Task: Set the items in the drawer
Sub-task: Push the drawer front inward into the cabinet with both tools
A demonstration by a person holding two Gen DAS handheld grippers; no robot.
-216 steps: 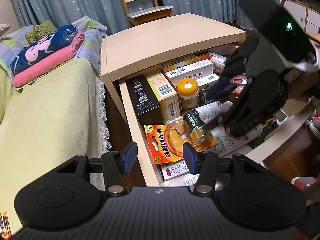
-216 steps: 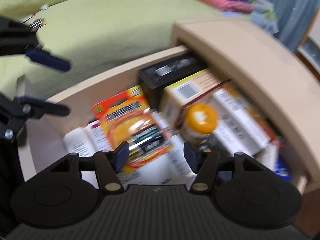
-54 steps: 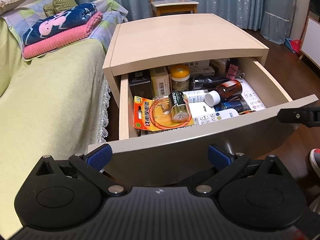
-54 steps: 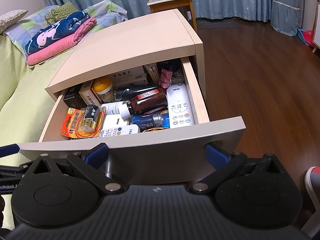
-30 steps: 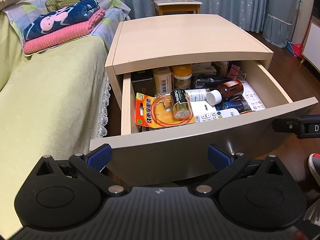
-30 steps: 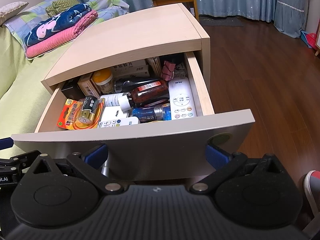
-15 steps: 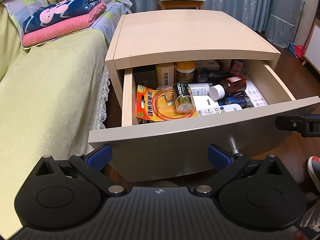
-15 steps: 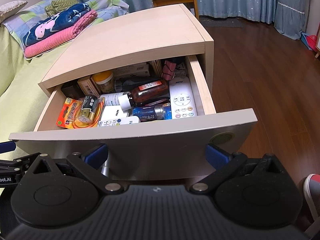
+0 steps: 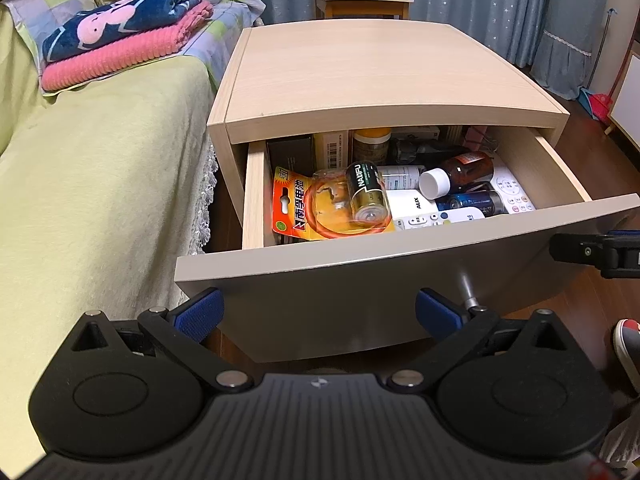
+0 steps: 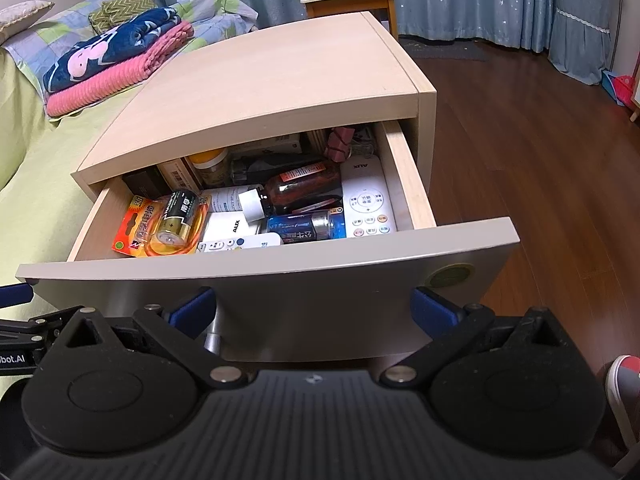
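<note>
The fingers of the left gripper (image 9: 319,312) are spread wide and hold nothing, low before the drawer (image 9: 400,276) front. The battery (image 9: 366,194) lies on its orange card at the drawer's left side.

The right gripper (image 10: 312,308) is also spread and empty. The full drawer probably slides heavy and stiff; I would push flat on its front panel, beside the handle post (image 10: 212,338).

Beige drawer (image 9: 400,276), orange battery pack (image 9: 298,210), pink blanket (image 9: 120,60).
</note>
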